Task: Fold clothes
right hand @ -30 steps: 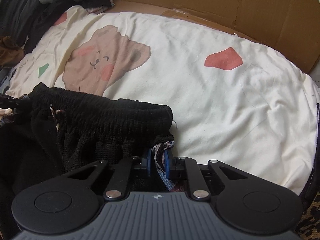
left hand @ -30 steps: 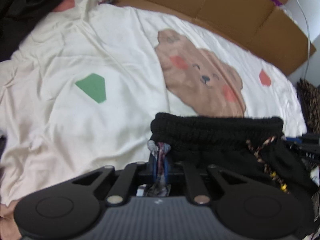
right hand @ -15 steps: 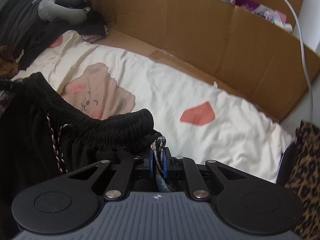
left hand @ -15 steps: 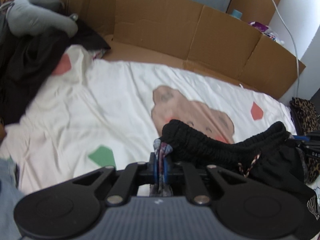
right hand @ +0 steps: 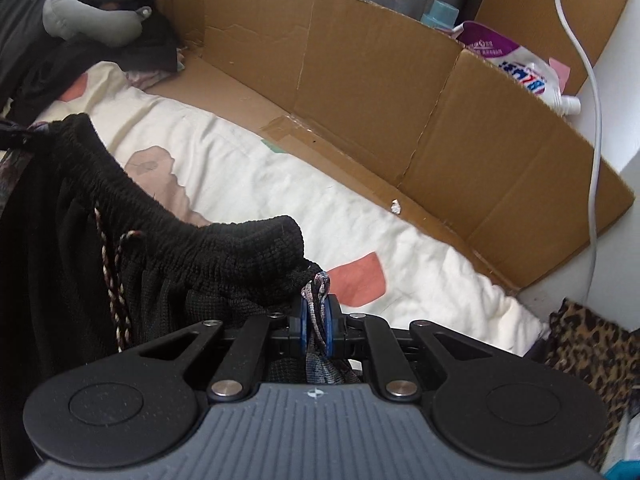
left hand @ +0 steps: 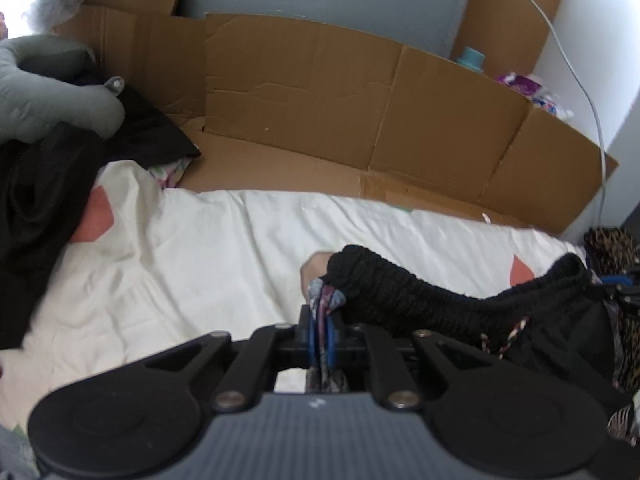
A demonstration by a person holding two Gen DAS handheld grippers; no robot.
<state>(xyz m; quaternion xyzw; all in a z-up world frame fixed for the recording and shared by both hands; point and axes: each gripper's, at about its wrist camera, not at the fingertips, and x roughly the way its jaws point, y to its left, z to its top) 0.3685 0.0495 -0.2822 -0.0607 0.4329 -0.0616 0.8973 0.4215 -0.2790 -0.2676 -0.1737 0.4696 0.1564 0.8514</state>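
garment: black shorts (left hand: pixel 400 292) of a coarse, waffle-like knit with a thick ribbed elastic waistband; a patterned grey, purple and pink fabric shows at each pinched corner; a twisted two-tone drawstring (right hand: pixel 114 300) hangs from the front
where it is: held up above the bed, the waistband stretched between the two grippers and sagging in the middle, the body of the shorts hanging down below it
long axis: the waistband runs side to side from one gripper to the other; waist opening up, legs downward and out of sight
left gripper (left hand: pixel 319 330): blue-padded fingers drawn narrow, pinching one end of the waistband with a tuft of patterned cloth poking up between them
right gripper (right hand: pixel 316 322): fingers likewise narrow, clamped on the other end of the waistband
bed: cream bedsheet (left hand: pixel 200 264), soft and wrinkled, printed with coral and green patches and a tan bear shape
surround: brown cardboard wall (left hand: pixel 320 92), creased and taped, along the far edge of the sheet
left view only: the waistband's far end reaching the other gripper at the right edge; a dark heap of clothes on the left
right view only: the drawstring in full length; a purple-and-white refill pouch (right hand: pixel 516 68) behind the cardboard; a grey neck pillow (right hand: pixel 92 4) seen whole — the left view cuts it off
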